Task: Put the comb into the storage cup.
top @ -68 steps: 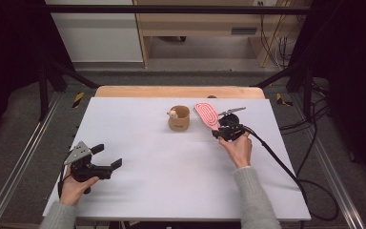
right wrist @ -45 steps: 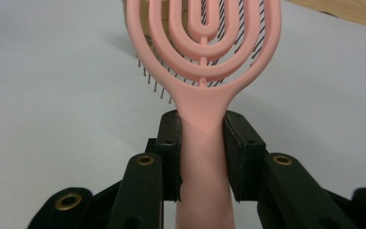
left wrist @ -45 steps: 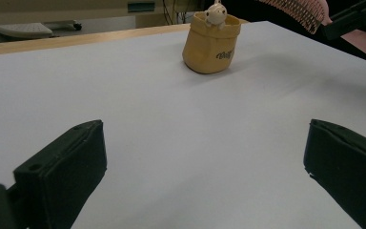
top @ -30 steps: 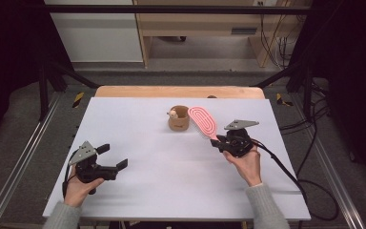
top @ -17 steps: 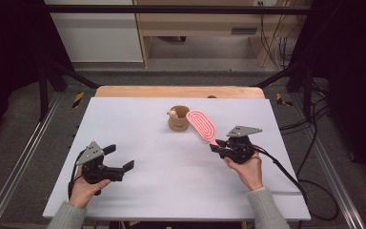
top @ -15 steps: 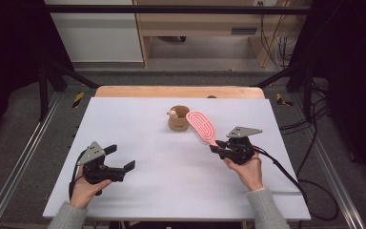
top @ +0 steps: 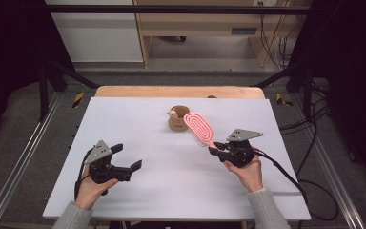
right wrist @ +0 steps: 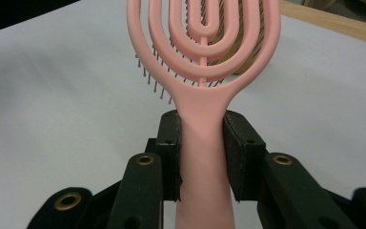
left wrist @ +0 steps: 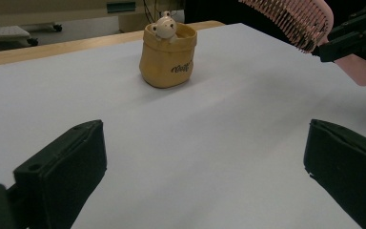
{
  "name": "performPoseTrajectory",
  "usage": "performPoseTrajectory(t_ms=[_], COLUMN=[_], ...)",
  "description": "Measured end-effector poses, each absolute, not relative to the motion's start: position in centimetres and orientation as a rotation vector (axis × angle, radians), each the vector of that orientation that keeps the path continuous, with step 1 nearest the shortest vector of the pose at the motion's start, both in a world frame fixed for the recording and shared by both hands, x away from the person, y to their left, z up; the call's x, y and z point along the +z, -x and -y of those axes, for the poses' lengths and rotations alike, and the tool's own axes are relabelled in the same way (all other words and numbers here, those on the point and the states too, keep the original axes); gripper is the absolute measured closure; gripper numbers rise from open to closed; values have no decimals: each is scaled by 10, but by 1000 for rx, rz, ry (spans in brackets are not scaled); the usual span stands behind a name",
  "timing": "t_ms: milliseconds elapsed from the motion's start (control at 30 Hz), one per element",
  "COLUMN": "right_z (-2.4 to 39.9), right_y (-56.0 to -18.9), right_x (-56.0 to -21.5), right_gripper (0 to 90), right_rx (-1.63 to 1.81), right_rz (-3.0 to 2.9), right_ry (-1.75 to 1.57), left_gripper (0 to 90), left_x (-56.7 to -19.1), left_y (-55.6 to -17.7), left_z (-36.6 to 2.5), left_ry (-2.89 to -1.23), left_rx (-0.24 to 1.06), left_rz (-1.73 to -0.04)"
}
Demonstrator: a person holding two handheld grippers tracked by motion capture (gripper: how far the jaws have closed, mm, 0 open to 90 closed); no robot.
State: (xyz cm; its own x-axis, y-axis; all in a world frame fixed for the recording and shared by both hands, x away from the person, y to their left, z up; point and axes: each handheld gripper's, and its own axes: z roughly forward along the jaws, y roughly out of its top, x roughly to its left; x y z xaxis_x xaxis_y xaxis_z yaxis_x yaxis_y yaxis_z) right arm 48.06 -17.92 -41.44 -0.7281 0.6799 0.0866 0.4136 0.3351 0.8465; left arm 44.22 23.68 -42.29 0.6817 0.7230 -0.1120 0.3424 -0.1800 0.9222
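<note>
Right gripper (top: 213, 151) clamps the pink hairbrush (top: 199, 127) by its handle, mid-carry; left gripper (top: 127, 157) gapes empty; next, likely lower it toward the sack-shaped cup (top: 176, 119) at eleven o'clock.

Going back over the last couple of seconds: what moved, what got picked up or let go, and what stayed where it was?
The right gripper, shut on the pink hairbrush by its handle throughout, drew back from the table's far right toward the person, tilting the brush head toward the brown pot. The left gripper, open with nothing between its jaws, drifted inward toward the table's middle. Nothing was taken or released. The pot kept its place.
</note>
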Motion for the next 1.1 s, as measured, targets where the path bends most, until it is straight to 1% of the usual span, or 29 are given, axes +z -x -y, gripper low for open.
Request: performPoseTrajectory(t_ms=[1100], right_z=[179], right_y=[-474], right_x=[-411], right_gripper=[701], right_rx=[1436], right_rz=[-2294], right_ry=[-923], left_gripper=[6], left_x=[-390], left_y=[-465], left_z=[-187], left_ry=[-1733], left_rx=[369], left_rz=[-834])
